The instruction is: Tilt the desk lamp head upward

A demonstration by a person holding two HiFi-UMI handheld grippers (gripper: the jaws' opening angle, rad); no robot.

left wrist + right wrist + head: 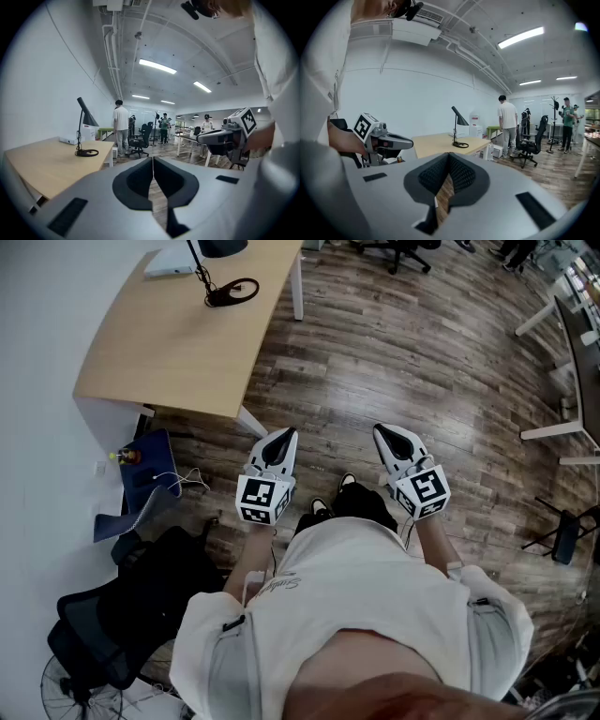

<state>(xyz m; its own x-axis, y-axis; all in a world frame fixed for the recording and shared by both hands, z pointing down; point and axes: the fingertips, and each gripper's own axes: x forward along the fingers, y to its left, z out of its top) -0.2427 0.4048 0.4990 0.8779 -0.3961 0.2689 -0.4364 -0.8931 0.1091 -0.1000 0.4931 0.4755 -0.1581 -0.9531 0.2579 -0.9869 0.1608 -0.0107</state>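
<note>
Left tongs (pixel 281 435) and right tongs (pixel 384 431), clenched empty, point forward, seemingly waist-high, far from the desk lamp (pixel 231 291).

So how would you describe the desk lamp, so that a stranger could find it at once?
Look at the light wooden desk beside the white wall. Near its far end stands the desk lamp: a thin black stem on a ring-shaped base, with a black cone head. Unlike the flat white box beside it, it is tall, dark and thin.
</note>
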